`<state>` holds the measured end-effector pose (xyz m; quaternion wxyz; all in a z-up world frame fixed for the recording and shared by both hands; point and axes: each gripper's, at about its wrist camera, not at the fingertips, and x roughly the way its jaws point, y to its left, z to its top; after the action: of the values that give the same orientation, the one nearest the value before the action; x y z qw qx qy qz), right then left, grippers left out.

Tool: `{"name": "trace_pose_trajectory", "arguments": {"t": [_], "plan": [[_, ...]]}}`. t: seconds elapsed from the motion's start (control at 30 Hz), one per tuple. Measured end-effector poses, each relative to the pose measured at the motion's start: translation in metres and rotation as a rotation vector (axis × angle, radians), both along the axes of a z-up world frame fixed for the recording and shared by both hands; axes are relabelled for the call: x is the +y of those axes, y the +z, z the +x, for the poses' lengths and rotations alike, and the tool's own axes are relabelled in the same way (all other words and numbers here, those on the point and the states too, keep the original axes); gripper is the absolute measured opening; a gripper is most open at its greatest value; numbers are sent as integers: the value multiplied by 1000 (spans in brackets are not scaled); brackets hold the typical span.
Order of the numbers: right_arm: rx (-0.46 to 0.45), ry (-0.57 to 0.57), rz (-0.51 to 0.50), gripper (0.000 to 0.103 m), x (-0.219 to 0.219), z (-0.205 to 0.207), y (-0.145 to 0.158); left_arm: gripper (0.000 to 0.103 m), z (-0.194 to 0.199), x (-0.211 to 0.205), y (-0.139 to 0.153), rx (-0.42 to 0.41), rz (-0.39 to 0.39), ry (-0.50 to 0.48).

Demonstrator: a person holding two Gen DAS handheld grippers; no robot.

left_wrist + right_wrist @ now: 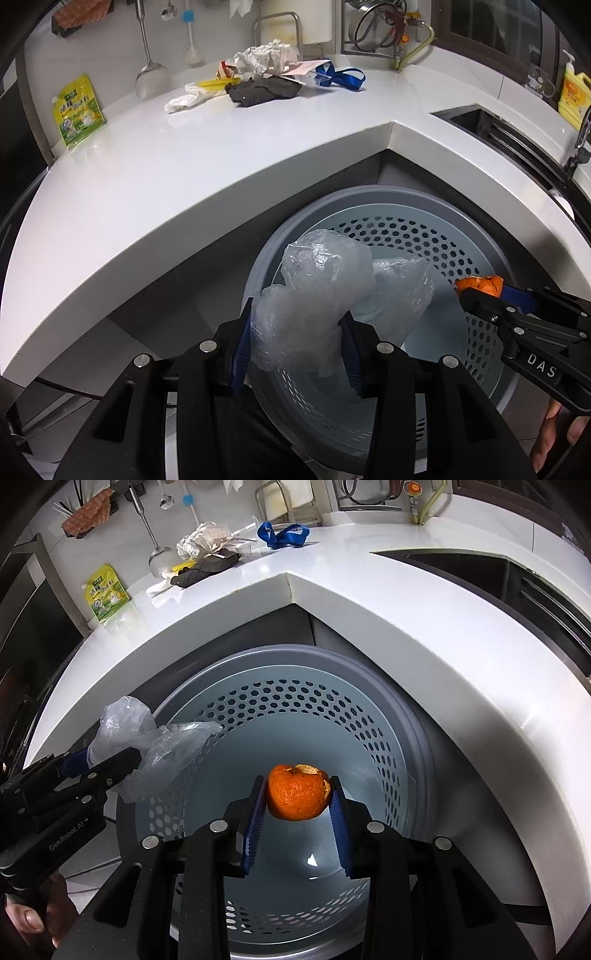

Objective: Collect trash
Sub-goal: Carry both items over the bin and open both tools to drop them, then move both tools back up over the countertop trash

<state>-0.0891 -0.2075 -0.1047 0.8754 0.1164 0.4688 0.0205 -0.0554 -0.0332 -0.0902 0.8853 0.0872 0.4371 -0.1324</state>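
Note:
My left gripper (297, 314) is shut on a crumpled clear plastic bag (325, 273), which bulges up between the blue pads. It hangs over the open mouth of a grey perforated bin (406, 199) that stands below the counter corner. My right gripper (297, 780) is shut on a curled piece of orange peel (291, 797), also above the bin (295, 653). The bin's bottom looks bare. Each gripper shows in the other's view: the right gripper (476, 291) with the orange peel (480, 284) at the right, the left gripper (110, 755) with the bag (162, 746) at the left.
On the white counter (184, 177) lie crumpled paper (266, 55), a dark cloth (262, 92), a blue ribbon (343, 77) and white wrappers (184, 99). A yellow-green pouch (77, 110) leans at the left. A sink (498, 129) and a yellow bottle (574, 96) are at the right.

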Motion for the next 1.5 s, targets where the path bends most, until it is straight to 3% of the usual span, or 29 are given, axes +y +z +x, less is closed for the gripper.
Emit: {"name": "trace_pose_trajectory", "arguments": {"t": [0.2,0.33,0.37,1.03,1.3,1.5], "plan": [[3,-4,1,39,-1,2,0,47,2,1,-2,8,-3,2],[-9,-14,-3,59,-3,1,3,59,3,1,-1,3,-5,3],[-14,-16,-5,60,-3,1,4,63,3,2,-1,0,-6,5],[-50,-33,-12,66,-10,0,16,94,8,9,14,-35,-29,35],[-74,-14,-47,68,-4,7,30,97,17,17,32,-79,-53,65],[-107,-14,-14,71,-4,22,46,97,33,28,52,-127,-56,97]]}}
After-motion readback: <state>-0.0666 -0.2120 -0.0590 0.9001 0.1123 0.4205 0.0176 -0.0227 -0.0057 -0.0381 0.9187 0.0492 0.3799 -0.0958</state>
